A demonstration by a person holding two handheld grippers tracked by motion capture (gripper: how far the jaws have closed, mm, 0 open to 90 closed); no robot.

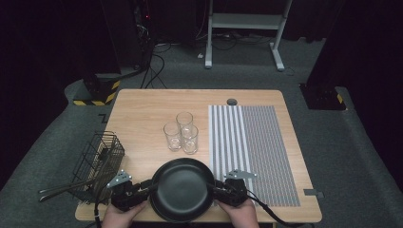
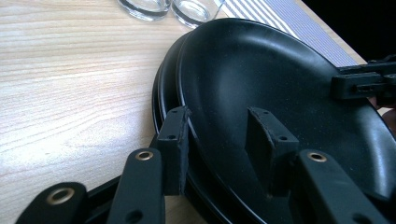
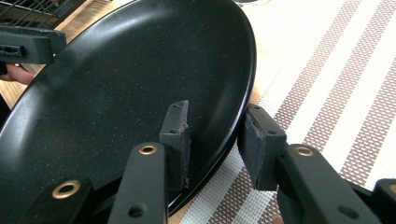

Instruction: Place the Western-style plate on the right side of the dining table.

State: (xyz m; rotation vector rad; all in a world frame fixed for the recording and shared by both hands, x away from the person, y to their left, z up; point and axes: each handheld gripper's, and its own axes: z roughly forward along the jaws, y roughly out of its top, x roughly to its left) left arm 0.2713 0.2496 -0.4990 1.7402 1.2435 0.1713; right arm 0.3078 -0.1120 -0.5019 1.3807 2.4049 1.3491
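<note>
Both jaws straddle the round black matte plate (image 1: 182, 189) rim, apparently not clamped yet; I risk dragging the second plate (image 2: 164, 95) underneath.

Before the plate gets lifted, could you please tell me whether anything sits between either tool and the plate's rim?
Nothing visible does. The left tool straddles the plate at its left rim, and the right tool straddles its right rim. In the left gripper view a second rim shows right beneath the plate, so it may be stacked.
</note>
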